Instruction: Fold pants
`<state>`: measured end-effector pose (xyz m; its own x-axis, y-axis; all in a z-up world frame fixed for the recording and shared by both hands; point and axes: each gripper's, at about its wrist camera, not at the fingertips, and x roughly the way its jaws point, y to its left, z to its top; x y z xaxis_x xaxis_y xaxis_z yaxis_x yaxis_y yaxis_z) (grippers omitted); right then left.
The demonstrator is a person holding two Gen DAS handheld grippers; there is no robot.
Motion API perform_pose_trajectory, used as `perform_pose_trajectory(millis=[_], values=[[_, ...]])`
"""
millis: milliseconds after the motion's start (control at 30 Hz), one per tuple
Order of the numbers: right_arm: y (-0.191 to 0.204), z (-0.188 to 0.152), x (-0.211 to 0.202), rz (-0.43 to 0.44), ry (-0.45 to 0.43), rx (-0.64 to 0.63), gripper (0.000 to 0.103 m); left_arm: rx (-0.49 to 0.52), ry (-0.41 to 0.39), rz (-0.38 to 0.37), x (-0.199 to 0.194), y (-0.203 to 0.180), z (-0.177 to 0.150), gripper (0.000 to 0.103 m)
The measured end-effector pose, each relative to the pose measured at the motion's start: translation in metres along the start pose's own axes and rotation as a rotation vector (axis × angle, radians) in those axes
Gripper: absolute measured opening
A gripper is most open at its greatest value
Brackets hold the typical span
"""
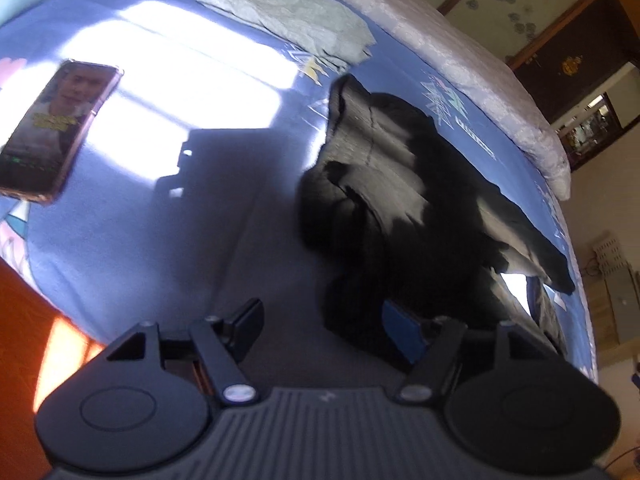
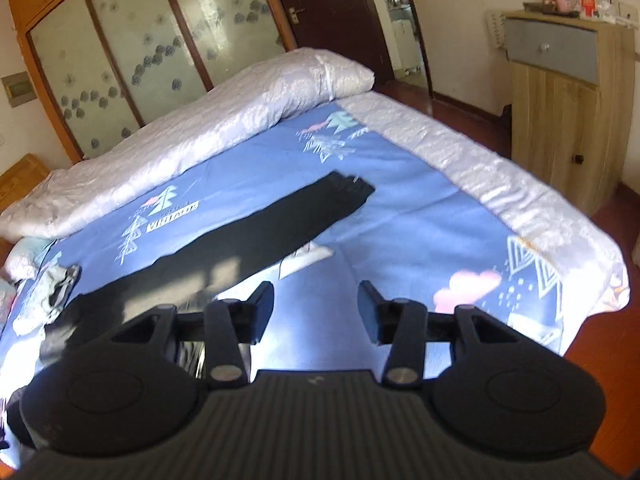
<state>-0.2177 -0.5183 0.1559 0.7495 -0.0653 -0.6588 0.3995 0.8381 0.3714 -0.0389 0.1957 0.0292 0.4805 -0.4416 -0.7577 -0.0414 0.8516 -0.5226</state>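
Lying across the blue printed bedsheet (image 2: 420, 216) are the black pants (image 2: 256, 232), one long leg stretching flat toward the far right in the right wrist view, its hem end sitting near a tree print. In the left wrist view the pants (image 1: 400, 200) are bunching into dark rumpled folds at the near right, patches of sunlight falling across them.

Left gripper (image 1: 324, 320): jaws standing wide, nothing clamped between them; the right-hand blue pad is overlapping the near edge of the pants in the picture, though whether it is touching the cloth cannot be told; the left finger is hanging over bare sheet.

Right gripper (image 2: 316, 308): jaws standing partly apart, nothing between them, hovering over bare sunlit sheet to the right of the pants and pointing along the bed.

Surrounding items:
- pale green garment (image 1: 296, 20), lying crumpled on the sheet beyond the pants, well apart from them.
- phone (image 1: 56, 128), resting face up on the sheet at the far left, screen lit.
- white quilt (image 2: 192, 128), rolled along the far side of the bed.
- wardrobe (image 2: 132, 52) with frosted flower-patterned doors, standing behind the bed.
- dark door (image 2: 332, 12), to the right of the wardrobe.
- wooden cabinet (image 2: 568, 100) with a grey drawer, standing at the far right.
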Motion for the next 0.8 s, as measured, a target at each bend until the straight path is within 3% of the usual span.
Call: perform_pose_trajectory(millis=[100,300,367,400,433,467,500,533,600,800], values=[[0.002,-0.027,0.034,0.048,0.073,0.062,0.049,-0.011,0.051,-0.042,0.031,-0.013,-0.006,0.068],[0.041,-0.073,0.147,0.106,0.231,0.147,0.048,-0.067,0.046,-0.019,0.057,-0.022,0.005,0.063],[0.051,-0.078,0.177,0.128,0.248,0.169,0.049,-0.094,0.031,-0.015,0.056,-0.020,0.010,0.057],[0.054,-0.079,0.187,0.142,0.226,0.183,0.048,-0.099,0.027,-0.010,0.057,-0.020,0.012,0.049],[0.057,-0.079,0.193,0.145,0.199,0.196,0.044,-0.103,0.030,0.001,0.059,-0.018,0.014,0.032],[0.061,-0.079,0.196,0.145,0.202,0.205,0.017,-0.108,0.040,0.005,0.061,-0.017,0.015,0.022],[0.064,-0.077,0.200,0.144,0.224,0.205,0.007,-0.121,0.054,-0.002,0.063,-0.016,0.016,0.014],[0.065,-0.074,0.200,0.142,0.240,0.209,0.007,-0.133,0.058,-0.004,0.064,-0.017,0.017,0.012],[0.062,-0.065,0.183,0.141,0.198,0.215,0.007,-0.100,0.045,-0.008,0.056,-0.025,0.016,0.011],[0.015,-0.012,0.058,0.157,-0.169,0.342,0.007,-0.052,-0.026,-0.133,0.002,-0.042,0.016,0.011]])
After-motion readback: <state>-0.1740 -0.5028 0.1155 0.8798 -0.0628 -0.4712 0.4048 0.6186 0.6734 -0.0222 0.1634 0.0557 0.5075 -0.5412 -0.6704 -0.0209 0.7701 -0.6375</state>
